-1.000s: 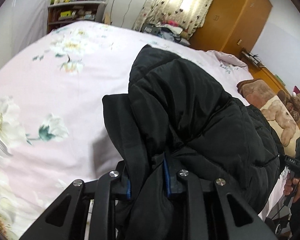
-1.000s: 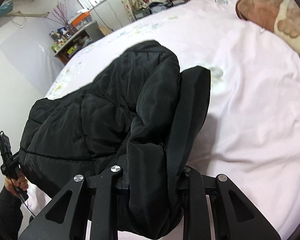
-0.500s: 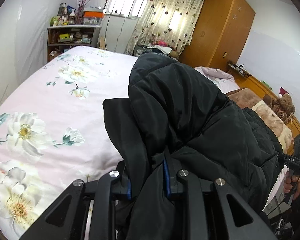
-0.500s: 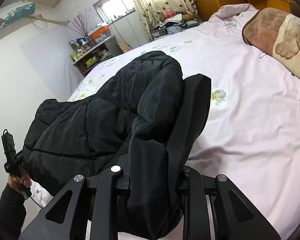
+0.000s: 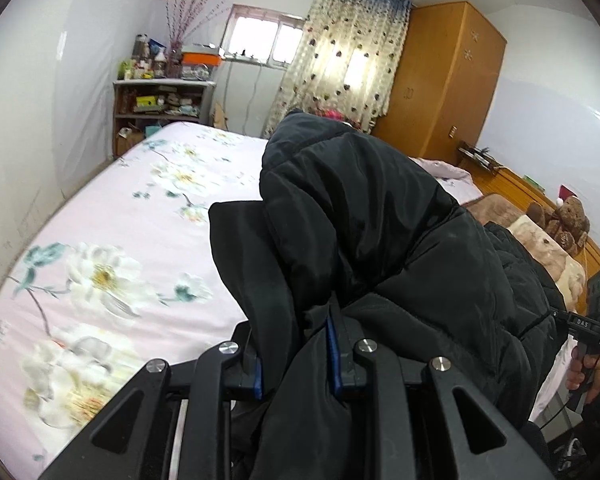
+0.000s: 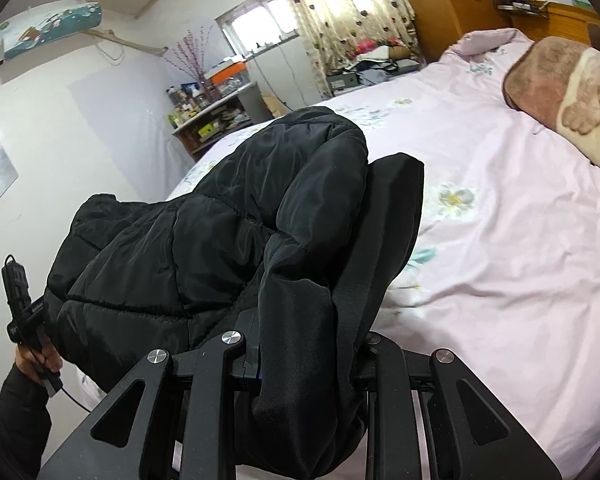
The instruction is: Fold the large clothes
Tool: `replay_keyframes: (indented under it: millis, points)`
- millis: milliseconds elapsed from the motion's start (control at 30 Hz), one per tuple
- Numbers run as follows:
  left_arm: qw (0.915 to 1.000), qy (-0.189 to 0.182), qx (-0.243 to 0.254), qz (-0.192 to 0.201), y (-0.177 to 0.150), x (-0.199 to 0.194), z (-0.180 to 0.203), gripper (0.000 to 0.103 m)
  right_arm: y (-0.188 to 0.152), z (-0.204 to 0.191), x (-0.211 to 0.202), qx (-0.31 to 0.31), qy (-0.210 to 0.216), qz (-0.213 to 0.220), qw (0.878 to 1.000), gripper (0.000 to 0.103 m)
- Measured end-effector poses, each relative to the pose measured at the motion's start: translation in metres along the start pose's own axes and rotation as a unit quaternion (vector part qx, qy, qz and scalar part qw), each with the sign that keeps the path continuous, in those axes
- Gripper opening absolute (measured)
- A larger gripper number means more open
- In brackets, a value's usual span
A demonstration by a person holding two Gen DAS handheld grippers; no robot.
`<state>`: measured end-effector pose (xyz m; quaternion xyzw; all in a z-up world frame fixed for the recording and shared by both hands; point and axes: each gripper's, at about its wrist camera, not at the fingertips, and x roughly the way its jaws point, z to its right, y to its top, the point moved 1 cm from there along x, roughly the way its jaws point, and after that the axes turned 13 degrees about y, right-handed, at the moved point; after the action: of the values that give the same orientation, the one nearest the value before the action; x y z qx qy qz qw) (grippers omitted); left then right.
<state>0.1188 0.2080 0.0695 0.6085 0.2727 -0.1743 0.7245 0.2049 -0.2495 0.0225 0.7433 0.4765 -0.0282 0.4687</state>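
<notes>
The left tongs (image 5: 298, 354) are clamped nearly closed on a bunched fold of the black padded jacket (image 5: 372, 240), blue pads pressing the cloth on both sides. The right tongs (image 6: 306, 354) pinch another fold of the same jacket (image 6: 204, 248) in the same narrow grip. The jacket hangs between the 2 tongs, lifted clear above the near edge of the bed (image 5: 112, 240), whose pink flowered sheet lies under it. A brown plush blanket (image 6: 560, 96) lies at the bed's head end.
</notes>
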Motion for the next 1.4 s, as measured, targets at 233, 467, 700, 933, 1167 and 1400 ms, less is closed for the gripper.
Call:
replay_keyframes:
  millis: [233,467,700,933,1167,1400]
  points:
    - [0.9995,0.03,-0.012,0.001,0.01,0.015,-0.051,0.024,0.001,-0.01,0.055,0.0,0.024,-0.006,1.0,0.024]
    - [0.9952,0.065,-0.02,-0.07,-0.034,0.086,-0.079,0.025,-0.024,0.007,0.126,0.017,0.016,-0.053,0.998,0.025]
    - [0.9818,0.087,-0.098,-0.137,-0.106,0.128,-0.116,0.035,-0.073,0.056,0.167,0.092,-0.007,-0.127,0.988,0.047]
    - [0.9802,0.103,-0.095,-0.139,-0.089,0.107,-0.121,0.042,-0.068,0.054,0.141,0.078,-0.022,-0.134,0.988,0.059]
    - [0.9851,0.133,-0.081,-0.073,-0.052,0.063,-0.119,0.042,-0.051,0.025,0.091,0.003,-0.098,-0.089,0.991,0.059]
    - [0.9922,0.102,-0.017,-0.069,-0.018,0.124,-0.062,0.05,-0.014,-0.004,0.13,-0.029,-0.081,-0.062,0.994,0.059]
